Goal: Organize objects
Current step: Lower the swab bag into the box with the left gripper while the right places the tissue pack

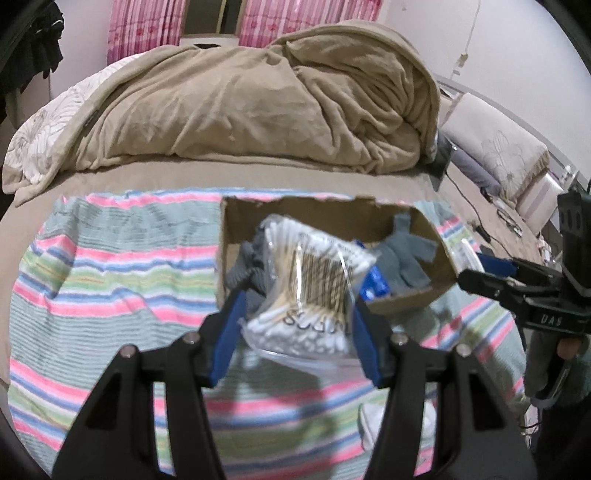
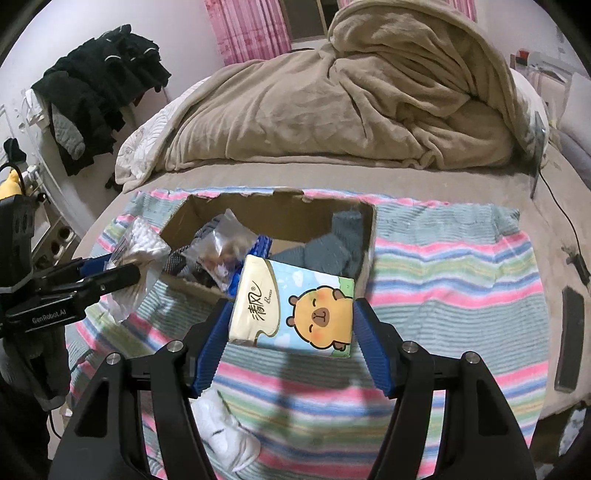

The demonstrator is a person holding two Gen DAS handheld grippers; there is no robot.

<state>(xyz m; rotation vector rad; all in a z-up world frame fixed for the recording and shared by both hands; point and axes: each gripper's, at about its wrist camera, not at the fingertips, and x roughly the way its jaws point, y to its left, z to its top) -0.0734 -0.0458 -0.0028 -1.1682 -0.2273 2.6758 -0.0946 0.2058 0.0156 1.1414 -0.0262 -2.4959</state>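
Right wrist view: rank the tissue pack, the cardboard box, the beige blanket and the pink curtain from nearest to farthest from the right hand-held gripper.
1. tissue pack, clamped between the right hand-held gripper fingers.
2. cardboard box, just beyond, on the striped towel.
3. beige blanket, heaped further back.
4. pink curtain, on the far wall.

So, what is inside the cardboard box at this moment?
Inside the cardboard box lie grey knitted gloves and a clear plastic packet. The box floor is mostly hidden by them and by the tissue pack held in front.
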